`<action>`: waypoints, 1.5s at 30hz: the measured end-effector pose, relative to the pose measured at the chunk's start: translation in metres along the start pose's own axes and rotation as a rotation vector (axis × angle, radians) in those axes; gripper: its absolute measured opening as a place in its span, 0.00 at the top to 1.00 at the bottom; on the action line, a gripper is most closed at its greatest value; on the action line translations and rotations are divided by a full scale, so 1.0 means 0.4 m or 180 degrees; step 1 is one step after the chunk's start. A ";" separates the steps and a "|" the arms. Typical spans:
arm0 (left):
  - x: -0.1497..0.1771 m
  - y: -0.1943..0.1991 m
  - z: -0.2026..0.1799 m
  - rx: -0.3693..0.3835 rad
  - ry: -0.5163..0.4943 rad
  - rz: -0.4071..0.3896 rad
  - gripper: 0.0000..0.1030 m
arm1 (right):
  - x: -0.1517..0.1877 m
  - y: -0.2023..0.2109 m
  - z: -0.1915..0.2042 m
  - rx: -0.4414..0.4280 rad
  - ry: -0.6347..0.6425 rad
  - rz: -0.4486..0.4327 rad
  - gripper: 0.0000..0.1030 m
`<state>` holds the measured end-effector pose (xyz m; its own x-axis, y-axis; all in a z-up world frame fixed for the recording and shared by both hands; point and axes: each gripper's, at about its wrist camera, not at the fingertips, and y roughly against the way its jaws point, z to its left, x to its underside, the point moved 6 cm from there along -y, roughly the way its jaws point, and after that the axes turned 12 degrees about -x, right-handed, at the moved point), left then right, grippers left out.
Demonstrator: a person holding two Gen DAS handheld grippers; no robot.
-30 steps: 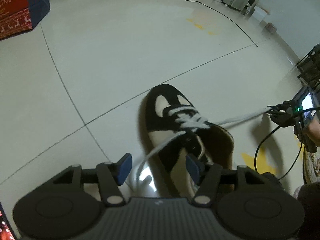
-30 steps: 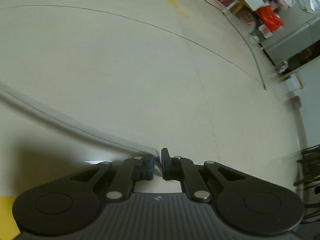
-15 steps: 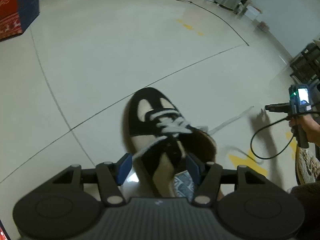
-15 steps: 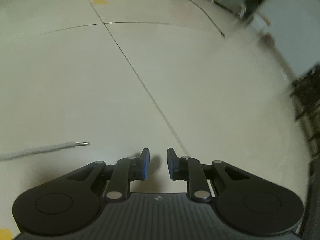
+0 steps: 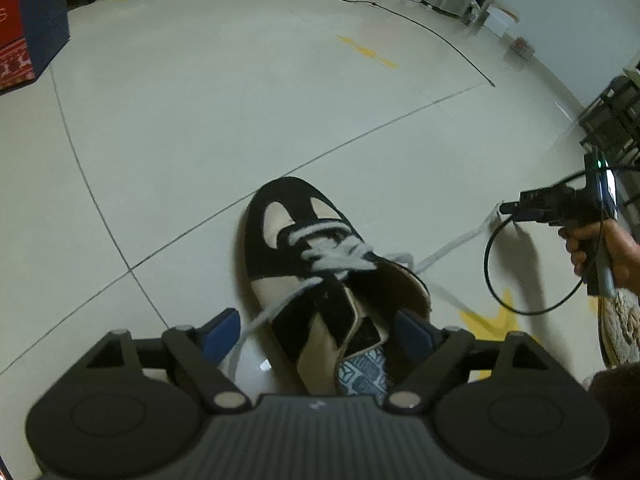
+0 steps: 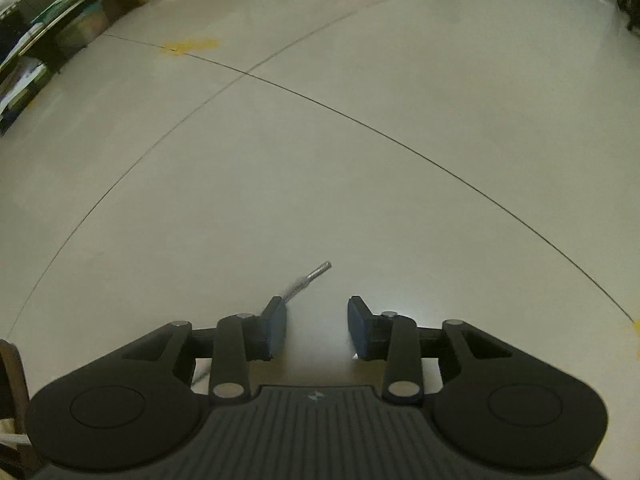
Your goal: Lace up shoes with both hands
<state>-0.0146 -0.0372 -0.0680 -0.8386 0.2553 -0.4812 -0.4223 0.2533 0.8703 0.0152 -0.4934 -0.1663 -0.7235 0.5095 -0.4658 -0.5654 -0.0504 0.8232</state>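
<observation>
Black-and-cream suede low-top shoe [image 5: 320, 264] sits on the pale tiled floor [image 5: 200, 100], toe toward 12 o'clock in the left wrist view, heel tucked between the fingers of the left gripper [image 5: 316, 332]. White flat lace [image 5: 332, 254] is crossed over the front eyelets only; the upper eyelets look unthreaded. One free end trails off toward 7 o'clock past the left blue pad, the other runs out toward 3 o'clock across the floor.

Left gripper: jaws wide and opening, straddling the heel, pads not pressing on it as far as I can see. Pitched steeply down at the shoe.

Right gripper [image 6: 316, 328]: jaws part-way apart and opening, nothing pinched. The lace's metal-tipped end [image 6: 316, 272] lies on the floor just ahead of its left pad, at about 11 o'clock from the gap. In the left wrist view the person's right hand [image 5: 600, 248] holds that tool nearly level at 3 o'clock, well apart from the shoe.

Risks, as I judge them:
- Loose right-hand lace end may go slack through the eyelets, undoing tension.
- Shoe is unrestrained with the left jaws wide; a tug on either end could drag or twist it.
- The thin tip lies flat on the tile, so a re-grab could slip off or trap only the floor.
</observation>
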 end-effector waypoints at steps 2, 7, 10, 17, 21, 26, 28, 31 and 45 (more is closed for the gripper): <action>0.000 0.006 0.006 -0.0010 0.0047 -0.0046 0.14 | 0.018 -0.005 0.024 0.0045 0.0124 -0.0029 0.63; 0.001 0.007 0.017 -0.0044 0.0074 -0.0104 0.08 | -0.015 -0.029 0.045 -0.0102 0.0150 -0.0089 0.63; -0.003 0.013 0.026 0.0009 0.0187 -0.0181 0.06 | -0.009 -0.036 0.075 -0.0178 0.0075 -0.0135 0.63; -0.001 0.017 0.058 0.0081 0.0582 -0.0352 0.01 | -0.020 -0.083 0.124 -0.0407 -0.0029 -0.0262 0.59; 0.005 0.008 0.074 0.0182 0.0843 -0.0369 0.01 | 0.004 -0.075 0.163 -0.0372 0.0298 -0.0345 0.59; 0.005 -0.003 0.097 0.0291 0.1207 -0.0247 0.01 | 0.023 -0.082 0.233 -0.0387 0.1112 -0.0301 0.97; 0.000 -0.011 0.112 0.0341 0.1377 -0.0133 0.01 | 0.025 -0.076 0.246 -0.0530 0.1165 -0.0194 0.98; -0.008 -0.016 0.129 0.0444 0.1598 -0.0035 0.01 | 0.053 -0.039 0.279 -0.0793 0.1185 -0.0085 0.98; -0.089 -0.023 0.116 0.0911 0.1823 -0.0019 0.23 | 0.241 0.213 0.679 -0.2320 0.2384 0.0178 0.98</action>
<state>0.0351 -0.0054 -0.0639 -0.9210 -0.2659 -0.2848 -0.3853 0.5125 0.7674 0.0050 -0.2152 -0.0529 -0.6755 -0.1594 -0.7199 -0.4452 -0.6901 0.5706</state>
